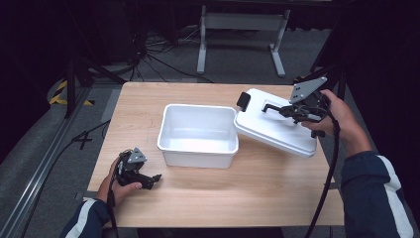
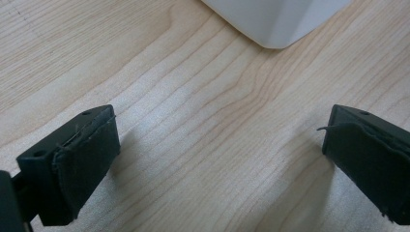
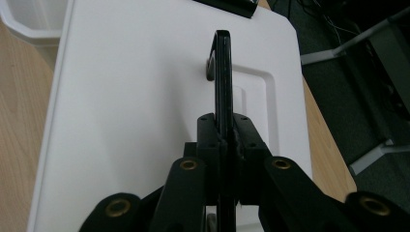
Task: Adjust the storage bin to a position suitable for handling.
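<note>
Right gripper [image 3: 224, 133]: jaws clamped on the black handle [image 3: 222, 67] of the white lid [image 3: 130, 96], pads pressed flat against both sides of the handle, which stands up on edge from a shallow recess in the lid top. In the high view, right gripper [image 1: 292, 110] at the far right of the table [image 1: 247, 198]; lid [image 1: 275, 126] held tilted — near-left edge resting against the right rim of the open white bin [image 1: 198, 135], a black latch [image 1: 243, 100] at its far corner, right end over the table edge.

Left gripper [image 2: 220, 145]: jaws wide apart, bare wood grain between the pads, a rounded corner of the bin [image 2: 275, 21] just ahead. In the high view, left gripper [image 1: 148, 179] low on the tabletop at near left, well apart from the bin's front wall — hand [image 1: 121, 188] wrapped around its body.
</note>
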Action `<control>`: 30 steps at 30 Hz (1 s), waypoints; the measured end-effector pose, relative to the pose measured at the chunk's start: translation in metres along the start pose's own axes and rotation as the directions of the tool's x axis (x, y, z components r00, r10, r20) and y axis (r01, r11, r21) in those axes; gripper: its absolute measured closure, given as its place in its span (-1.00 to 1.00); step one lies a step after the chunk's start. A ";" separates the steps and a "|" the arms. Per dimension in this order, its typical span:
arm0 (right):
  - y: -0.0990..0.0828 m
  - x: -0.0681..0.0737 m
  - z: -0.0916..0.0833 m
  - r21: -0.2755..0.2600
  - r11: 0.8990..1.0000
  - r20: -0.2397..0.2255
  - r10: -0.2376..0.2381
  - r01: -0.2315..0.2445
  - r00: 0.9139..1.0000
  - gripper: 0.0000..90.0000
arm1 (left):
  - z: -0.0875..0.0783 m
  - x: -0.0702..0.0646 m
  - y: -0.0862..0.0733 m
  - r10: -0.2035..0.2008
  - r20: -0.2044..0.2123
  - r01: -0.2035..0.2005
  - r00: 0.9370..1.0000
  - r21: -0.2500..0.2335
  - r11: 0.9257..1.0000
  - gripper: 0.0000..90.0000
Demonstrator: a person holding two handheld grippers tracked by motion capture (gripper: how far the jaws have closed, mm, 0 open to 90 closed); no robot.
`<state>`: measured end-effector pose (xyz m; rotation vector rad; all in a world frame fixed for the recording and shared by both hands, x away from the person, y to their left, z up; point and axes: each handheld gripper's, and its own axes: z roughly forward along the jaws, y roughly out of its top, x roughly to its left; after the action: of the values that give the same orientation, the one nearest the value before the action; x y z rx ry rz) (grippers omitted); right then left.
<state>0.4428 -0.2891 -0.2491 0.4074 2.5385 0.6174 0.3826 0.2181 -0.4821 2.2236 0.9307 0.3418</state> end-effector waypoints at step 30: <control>-0.062 0.000 0.039 0.056 0.992 -0.019 0.114 -0.113 0.993 0.87 | 0.000 0.000 0.000 0.000 0.000 0.000 1.000 0.000 1.000 -1.00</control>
<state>0.4532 -0.3280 -0.3103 0.5708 2.5717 0.5976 0.3826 0.2181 -0.4821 2.2232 0.9307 0.3414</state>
